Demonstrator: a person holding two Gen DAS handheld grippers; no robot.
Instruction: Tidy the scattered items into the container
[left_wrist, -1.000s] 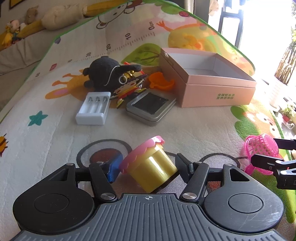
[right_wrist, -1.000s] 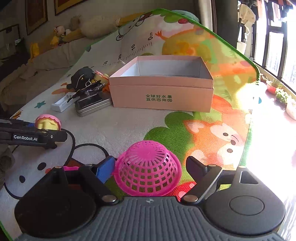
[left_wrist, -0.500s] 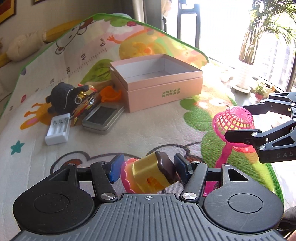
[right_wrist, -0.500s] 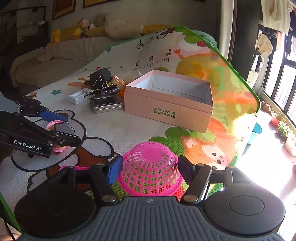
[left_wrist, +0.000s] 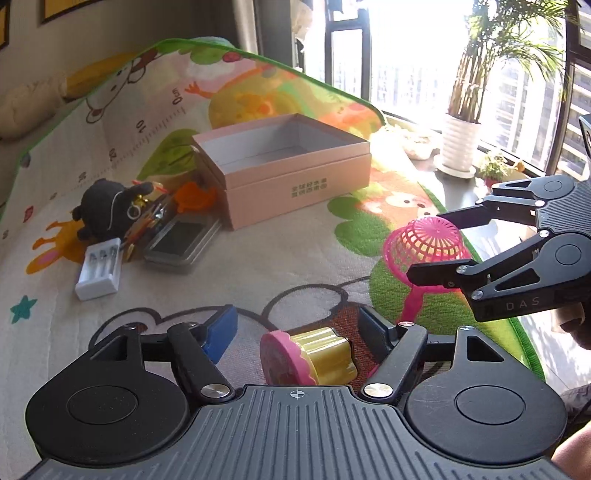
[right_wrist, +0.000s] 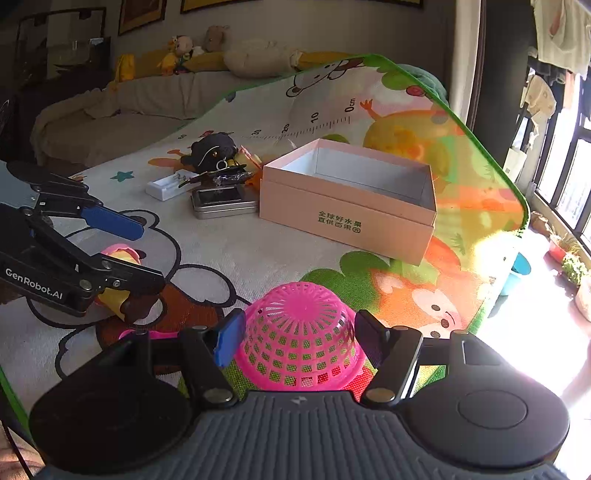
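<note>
One pink box (left_wrist: 295, 173) sits empty on the mat (left_wrist: 258, 266); left tongs (left_wrist: 295, 332) opening, one cupcake toy (left_wrist: 310, 356) loose between; right tongs (right_wrist: 295, 339) clamp one pink basket (right_wrist: 299, 339).

A home, likely a living room. A cartoon play mat (right_wrist: 258, 236) with a printed height ruler covers the floor. A covered sofa (right_wrist: 140, 99) along the wall carries stuffed toys (right_wrist: 181, 48); framed pictures (right_wrist: 142, 14) hang above. Tall windows (left_wrist: 406, 55) show apartment towers outside, a potted palm (left_wrist: 461, 140) on the sill, and laundry (right_wrist: 561, 33) hanging near the glass.
</note>
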